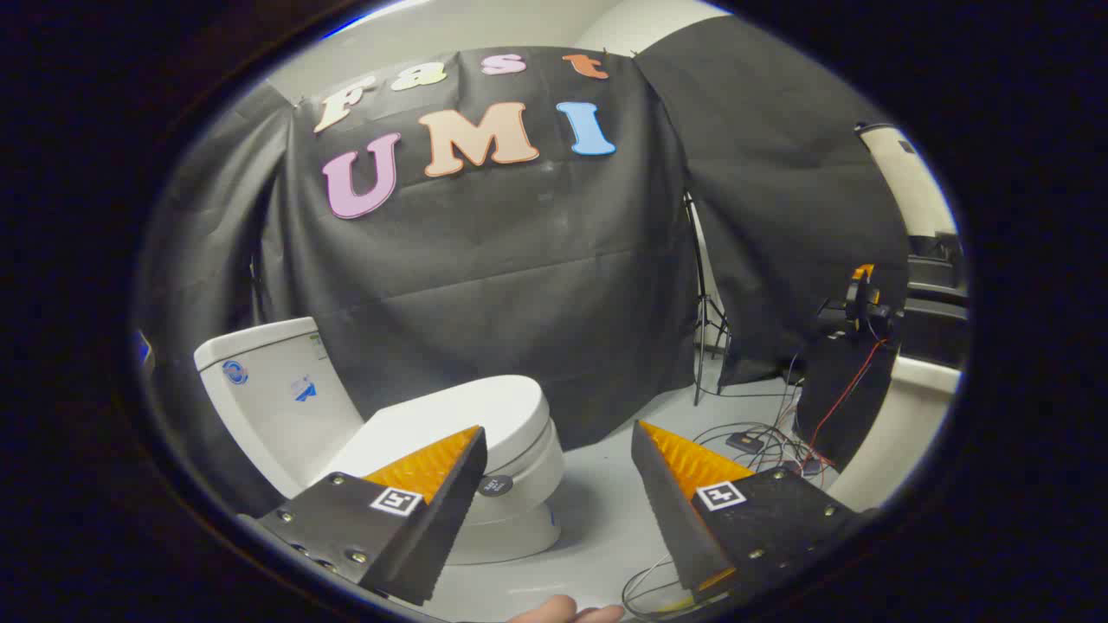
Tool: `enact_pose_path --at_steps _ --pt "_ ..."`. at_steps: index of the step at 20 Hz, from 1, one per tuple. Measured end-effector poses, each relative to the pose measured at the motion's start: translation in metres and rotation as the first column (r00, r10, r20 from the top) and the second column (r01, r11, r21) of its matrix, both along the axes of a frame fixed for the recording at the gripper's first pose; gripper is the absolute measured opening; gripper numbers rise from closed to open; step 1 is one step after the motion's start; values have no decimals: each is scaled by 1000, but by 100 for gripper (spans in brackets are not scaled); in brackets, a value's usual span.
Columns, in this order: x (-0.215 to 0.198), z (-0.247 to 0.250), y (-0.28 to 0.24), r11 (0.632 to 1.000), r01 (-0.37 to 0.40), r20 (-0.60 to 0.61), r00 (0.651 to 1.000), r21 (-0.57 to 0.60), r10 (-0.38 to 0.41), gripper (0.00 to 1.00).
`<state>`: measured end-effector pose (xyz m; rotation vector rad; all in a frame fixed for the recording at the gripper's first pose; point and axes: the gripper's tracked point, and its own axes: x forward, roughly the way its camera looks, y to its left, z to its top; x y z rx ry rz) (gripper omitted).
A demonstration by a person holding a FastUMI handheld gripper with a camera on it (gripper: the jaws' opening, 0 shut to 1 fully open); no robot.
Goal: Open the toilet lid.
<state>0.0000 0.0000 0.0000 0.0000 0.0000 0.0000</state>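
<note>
Black cloth booth wall (pixel 519 285) backs the scene, hung as a plain backdrop. White ceramic toilet (pixel 485 484) stands on the pale grey floor (pixel 606 519) near the wall's foot, its white box-shaped tank (pixel 260 389) set against the cloth. White oval plastic toilet lid (pixel 467 411) is down flat on the seat, front edge facing the gripper, so not opened yet. Gripper (pixel 558 450) hovers above and in front, fingers spread wide and empty, one over the lid, likely lining up for the rim. Loose black and red cables (pixel 779 433) lie by the wall's right end
</note>
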Motion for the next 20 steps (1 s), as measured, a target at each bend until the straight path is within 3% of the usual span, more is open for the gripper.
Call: enact_pose_path --at_steps 20 --pt "1 7 7 998 -30 35 999 52 28 99"
